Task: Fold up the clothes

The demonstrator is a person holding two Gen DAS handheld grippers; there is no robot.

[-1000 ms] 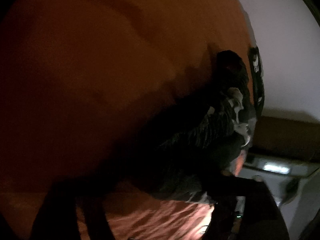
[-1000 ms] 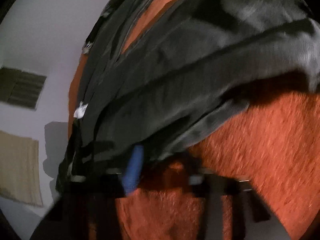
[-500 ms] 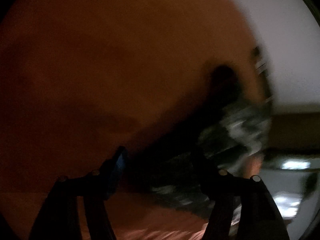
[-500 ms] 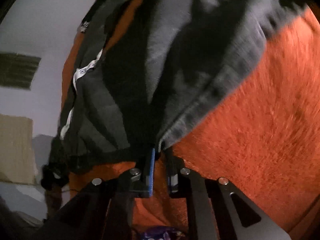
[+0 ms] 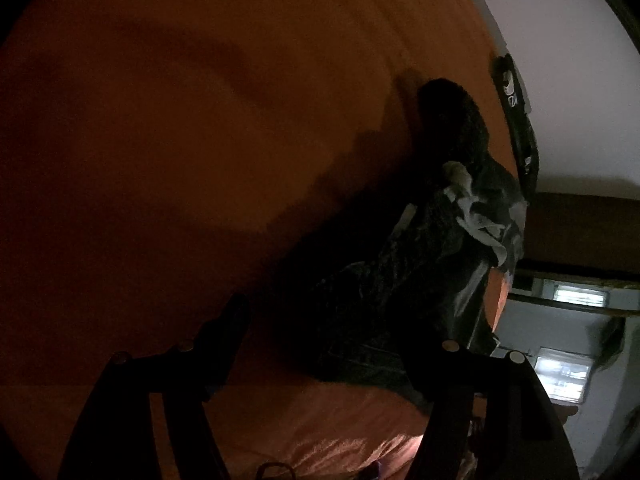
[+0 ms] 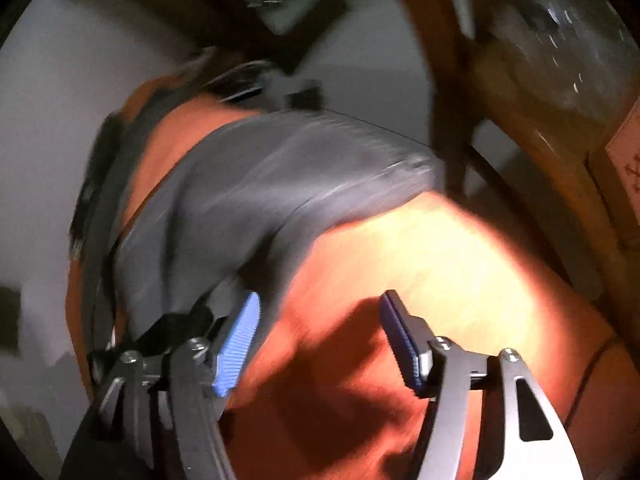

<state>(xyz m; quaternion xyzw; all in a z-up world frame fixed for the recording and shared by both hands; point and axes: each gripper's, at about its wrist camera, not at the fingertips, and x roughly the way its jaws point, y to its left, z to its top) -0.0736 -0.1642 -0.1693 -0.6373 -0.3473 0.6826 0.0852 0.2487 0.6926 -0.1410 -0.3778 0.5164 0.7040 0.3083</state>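
1. Orange bedding (image 5: 168, 128) fills most of what both my cameras see, dim in the left view, brightly lit at the near right in the right view, with a pale wall beyond.
2. My left gripper (image 5: 336, 344) stands wide and holds nothing; a dark crumpled garment (image 5: 404, 280) lies between its fingers and just beyond, running far-right toward the bed's edge.
3. My right gripper (image 6: 320, 340) is also wide, with nothing between its blue pads (image 6: 236, 344); bare bedding lies in the gap.
4. In that view a grey garment (image 6: 280, 184), motion-blurred, lies just beyond the left finger, its long axis running from near left to far right.
5. I judge either gripper must go forward and slightly left to take cloth; which is nearer I cannot tell.
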